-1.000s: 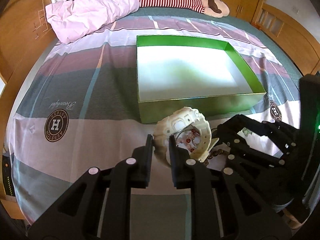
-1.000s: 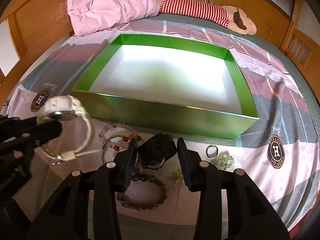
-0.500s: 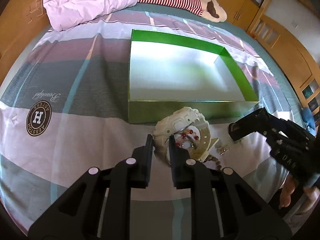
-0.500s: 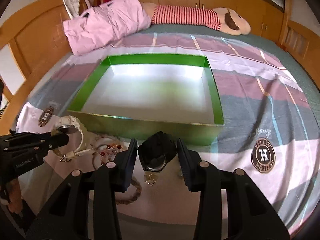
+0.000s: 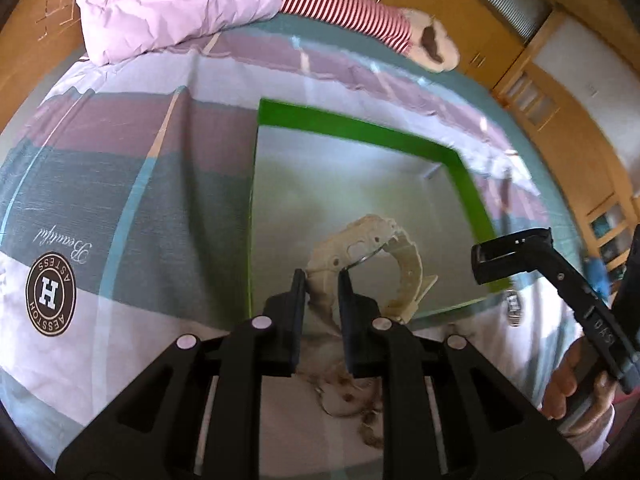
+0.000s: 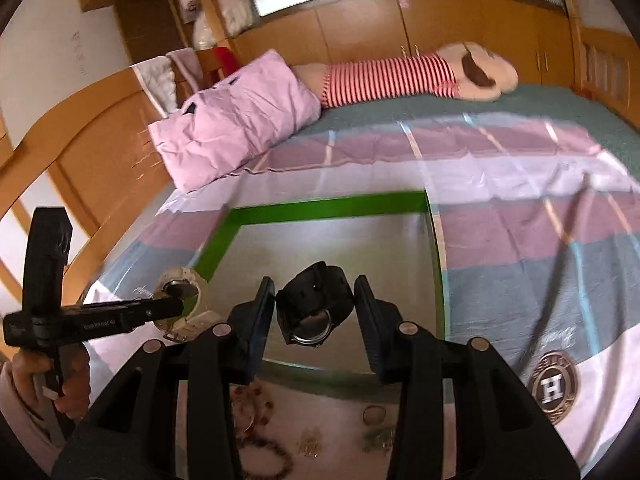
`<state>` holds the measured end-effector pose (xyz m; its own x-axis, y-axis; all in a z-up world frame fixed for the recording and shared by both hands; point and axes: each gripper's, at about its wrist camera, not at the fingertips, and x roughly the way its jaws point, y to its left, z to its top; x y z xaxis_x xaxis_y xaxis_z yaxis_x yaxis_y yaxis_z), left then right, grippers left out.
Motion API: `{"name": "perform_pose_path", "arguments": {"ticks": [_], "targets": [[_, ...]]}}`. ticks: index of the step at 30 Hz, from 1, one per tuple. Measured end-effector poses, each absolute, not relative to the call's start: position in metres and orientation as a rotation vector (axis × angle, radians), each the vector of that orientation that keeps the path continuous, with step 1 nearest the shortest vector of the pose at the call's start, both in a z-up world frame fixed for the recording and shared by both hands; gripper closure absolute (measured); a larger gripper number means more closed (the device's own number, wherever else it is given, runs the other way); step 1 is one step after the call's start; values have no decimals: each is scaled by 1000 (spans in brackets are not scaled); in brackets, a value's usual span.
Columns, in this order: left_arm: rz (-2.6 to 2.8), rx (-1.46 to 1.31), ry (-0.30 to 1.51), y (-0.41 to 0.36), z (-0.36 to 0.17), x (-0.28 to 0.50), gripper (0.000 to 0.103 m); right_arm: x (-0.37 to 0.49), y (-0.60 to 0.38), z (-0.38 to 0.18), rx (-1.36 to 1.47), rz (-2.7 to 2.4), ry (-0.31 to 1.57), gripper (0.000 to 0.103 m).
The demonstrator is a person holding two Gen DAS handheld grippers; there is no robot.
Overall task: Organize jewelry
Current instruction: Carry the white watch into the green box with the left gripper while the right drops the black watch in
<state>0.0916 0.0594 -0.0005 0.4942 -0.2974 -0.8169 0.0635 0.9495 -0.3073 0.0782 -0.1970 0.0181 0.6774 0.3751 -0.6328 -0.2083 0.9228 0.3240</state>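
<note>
The bed with its striped pink, grey and white cover [image 6: 520,216] carries the shallow green cardboard box with a pale floor [image 5: 360,130], and both grippers hang above that box. The left gripper [image 5: 322,280] has its jaws clenched on the strap of the chunky cream-white plastic wristwatch [image 5: 372,248], which sits over the box's near-left part, clear of the floor. The right gripper [image 6: 315,292] has its jaws set on either side of the black rubber-strapped wristwatch [image 6: 316,304], which is off the bed and over the near half of the box; the left jaw touches it, a sliver of gap shows at the right, so the grip looks light.

To do this step well, I judge that each watch should come down until it nearly meets the box floor before the jaws let go, the two kept well apart so they do not knock. The black watch wants the gentler descent, since it could slip.

On the cover in front of the box lie the loose beaded bracelets [image 6: 260,456] and a small metal ring [image 6: 374,415], not yet boxed.
</note>
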Motion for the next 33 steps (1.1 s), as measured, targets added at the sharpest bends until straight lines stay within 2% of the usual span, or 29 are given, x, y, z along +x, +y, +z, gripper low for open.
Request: {"name": "perform_pose_path", "arguments": {"ticks": [3, 5, 6, 7, 8, 11, 16, 19, 23, 26, 30, 32, 33], "targets": [[-212, -236, 1030, 56, -8, 102, 87, 88, -194, 6, 218, 309, 797, 61], [-188, -225, 1008, 55, -7, 107, 87, 89, -193, 4, 207, 290, 781, 53], [-176, -228, 994, 55, -6, 109, 83, 89, -194, 5, 210, 286, 776, 51], [-173, -234, 986, 56, -5, 108, 75, 87, -196, 8, 223, 297, 774, 47], [-175, -244, 981, 56, -3, 107, 72, 85, -199, 10, 236, 306, 771, 45], [-194, -228, 964, 54, 9, 94, 70, 71, -210, 25, 285, 349, 766, 45], [-227, -144, 1006, 49, 12, 52, 70, 39, -212, 30, 204, 374, 851, 45], [-212, -111, 1097, 46, -17, 34, 70, 30, -208, 8, 192, 392, 944, 57], [-175, -68, 1208, 38, -52, 31, 70, 22, -159, -23, 74, 532, 1093, 65], [-182, -45, 1216, 31, -57, 35, 70, 8, -124, -45, -45, 582, 1160, 70], [-177, -9, 1241, 26, -68, 35, 70, 5, -110, -68, -149, 496, 1208, 71], [-172, 8, 1242, 23, -71, 35, 69, 6, -109, -72, -191, 455, 1205, 86], [-170, 19, 1241, 22, -72, 35, 69, 6, -110, -72, -193, 444, 1198, 89]]}}
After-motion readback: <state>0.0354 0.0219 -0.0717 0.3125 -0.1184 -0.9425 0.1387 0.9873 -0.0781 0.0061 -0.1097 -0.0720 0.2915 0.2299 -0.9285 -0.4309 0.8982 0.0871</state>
